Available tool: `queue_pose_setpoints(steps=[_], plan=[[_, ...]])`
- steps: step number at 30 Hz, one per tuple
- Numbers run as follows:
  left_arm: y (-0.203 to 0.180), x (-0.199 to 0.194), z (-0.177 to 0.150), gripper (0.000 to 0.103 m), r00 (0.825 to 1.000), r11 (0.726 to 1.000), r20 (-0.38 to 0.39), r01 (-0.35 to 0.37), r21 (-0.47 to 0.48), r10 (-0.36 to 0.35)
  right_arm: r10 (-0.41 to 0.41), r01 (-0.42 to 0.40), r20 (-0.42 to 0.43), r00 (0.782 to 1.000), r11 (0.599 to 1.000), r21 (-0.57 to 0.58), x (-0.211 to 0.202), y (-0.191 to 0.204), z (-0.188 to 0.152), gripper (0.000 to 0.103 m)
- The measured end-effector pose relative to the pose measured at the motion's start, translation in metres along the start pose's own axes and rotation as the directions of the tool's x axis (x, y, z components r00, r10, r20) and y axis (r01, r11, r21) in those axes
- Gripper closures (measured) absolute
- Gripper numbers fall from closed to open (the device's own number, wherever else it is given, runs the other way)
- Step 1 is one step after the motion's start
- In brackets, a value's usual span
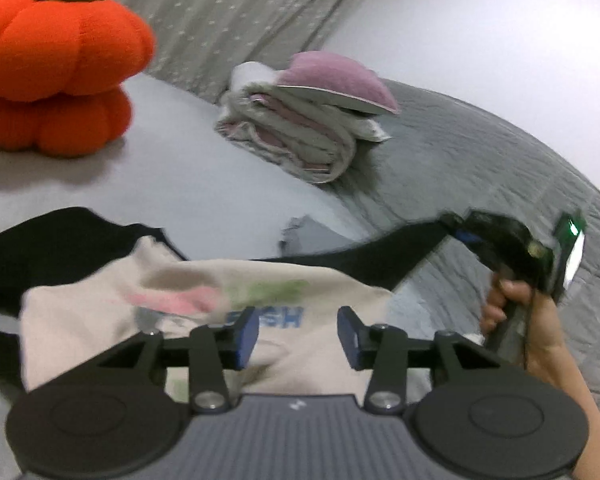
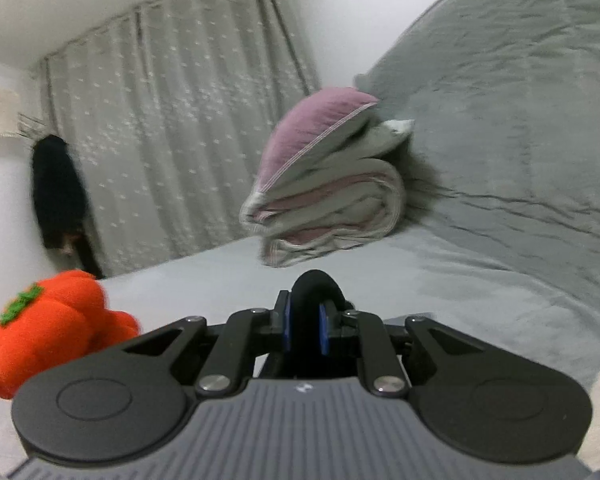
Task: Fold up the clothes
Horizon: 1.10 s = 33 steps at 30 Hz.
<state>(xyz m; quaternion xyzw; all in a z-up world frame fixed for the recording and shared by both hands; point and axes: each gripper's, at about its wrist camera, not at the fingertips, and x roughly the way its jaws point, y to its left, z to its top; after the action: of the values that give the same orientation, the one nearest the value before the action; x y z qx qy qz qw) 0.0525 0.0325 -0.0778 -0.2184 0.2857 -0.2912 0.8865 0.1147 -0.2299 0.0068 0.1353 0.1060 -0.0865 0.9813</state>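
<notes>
A cream T-shirt [image 1: 100, 320] with black sleeves and a pink, green and blue print lies spread on the bed in the left wrist view. My left gripper [image 1: 298, 334] hovers over its printed chest, open, with its blue pads apart and nothing pinched between them. To the right, a hand [image 1: 540, 328] holds my right gripper [image 1: 456, 226], which pulls the black sleeve [image 1: 380, 256] out taut. In the right wrist view, my right gripper [image 2: 306, 320] is shut on a rolled fold of that black sleeve [image 2: 312, 284], raised above the bed.
An orange pumpkin plush [image 1: 56, 64] [image 2: 48, 328] sits at the left on the pale sheet [image 1: 204, 184]. A folded blanket stack topped by a purple pillow [image 1: 300, 128] [image 2: 324, 200] lies beyond the shirt. A grey quilt [image 1: 480, 152] covers the right; a curtain [image 2: 172, 140] hangs behind.
</notes>
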Motion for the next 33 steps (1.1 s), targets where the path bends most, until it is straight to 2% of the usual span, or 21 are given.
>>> queue_pose_setpoints(steps=[4,8,16,20,23,25,29,31,33], plan=[[0.016,0.000,0.005,0.057,0.997,0.996,-0.023,-0.078,-0.048,0.077,-0.063,0.062,-0.055,0.996,0.998,-0.026,0.006,-0.025,-0.013,0.086],[0.031,0.001,0.008,0.056,0.986,0.982,-0.057,-0.165,-0.097,0.160,-0.116,0.112,-0.142,0.983,0.993,-0.033,0.010,-0.048,-0.039,0.086],[0.056,0.001,0.013,0.056,0.955,0.947,-0.080,-0.294,-0.132,0.286,-0.190,0.178,-0.312,0.931,0.982,-0.065,0.023,-0.077,-0.095,0.086],[0.065,0.002,0.016,0.053,0.928,0.920,-0.095,-0.370,-0.126,0.360,-0.196,0.197,-0.384,0.902,0.980,-0.037,0.029,-0.088,-0.109,0.082],[0.075,-0.001,0.017,0.052,0.907,0.896,-0.121,-0.418,-0.149,0.403,-0.172,0.201,-0.408,0.897,0.979,0.029,0.024,-0.096,-0.109,0.078],[0.082,-0.004,0.017,0.049,0.896,0.881,-0.134,-0.442,-0.168,0.424,-0.144,0.198,-0.428,0.892,0.976,0.084,0.017,-0.099,-0.106,0.067],[0.094,-0.013,0.016,0.046,0.877,0.852,-0.155,-0.478,-0.212,0.454,-0.083,0.193,-0.466,0.881,0.962,0.193,0.004,-0.104,-0.100,0.061],[0.099,-0.017,0.014,0.046,0.874,0.842,-0.174,-0.485,-0.235,0.454,-0.051,0.191,-0.486,0.872,0.951,0.243,-0.003,-0.104,-0.099,0.056],[0.101,-0.021,0.010,0.046,0.877,0.839,-0.194,-0.479,-0.257,0.440,-0.020,0.197,-0.512,0.859,0.935,0.294,-0.012,-0.103,-0.098,0.055]])
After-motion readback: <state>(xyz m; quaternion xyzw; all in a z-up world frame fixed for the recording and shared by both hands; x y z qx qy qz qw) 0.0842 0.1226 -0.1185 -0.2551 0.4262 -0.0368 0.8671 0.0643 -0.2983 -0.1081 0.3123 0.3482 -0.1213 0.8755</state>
